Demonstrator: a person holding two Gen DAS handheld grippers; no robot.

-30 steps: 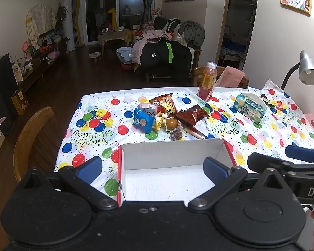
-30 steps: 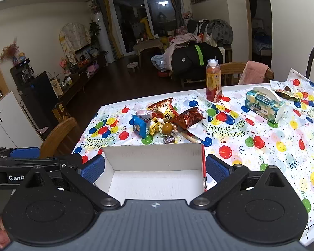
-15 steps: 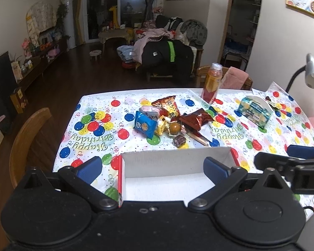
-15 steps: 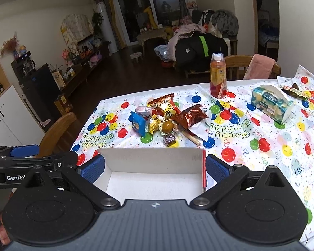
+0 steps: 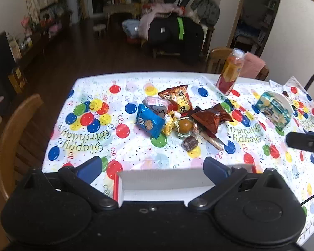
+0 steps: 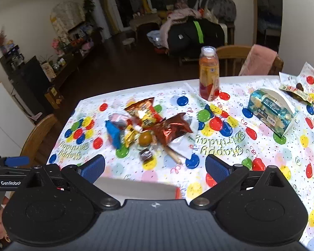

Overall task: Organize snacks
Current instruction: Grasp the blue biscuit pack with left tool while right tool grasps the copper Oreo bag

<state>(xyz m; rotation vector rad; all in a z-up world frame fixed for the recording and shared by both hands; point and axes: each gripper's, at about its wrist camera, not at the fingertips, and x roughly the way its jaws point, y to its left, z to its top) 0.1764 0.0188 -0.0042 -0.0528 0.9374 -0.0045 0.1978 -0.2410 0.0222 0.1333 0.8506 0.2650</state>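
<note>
Both tools wide open — empty, above box.

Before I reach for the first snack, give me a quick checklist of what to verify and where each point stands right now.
1. Left gripper free to grasp: ok, jaws open with nothing between them.
2. Right gripper free to grasp: ok, jaws open and holding nothing.
3. White box ready to receive: cannot tell; only its far wall and a strip of floor show.
4. Snacks within view: ok, the blue cookie packet, brown chip bag and small dark candy lie in one pile on the tablecloth.
5. Easiest first pick: ok, the dark candy sits at the pile's near edge, apparently uncovered.
6. Bottle out of the way: ok, upright behind the pile.
</note>
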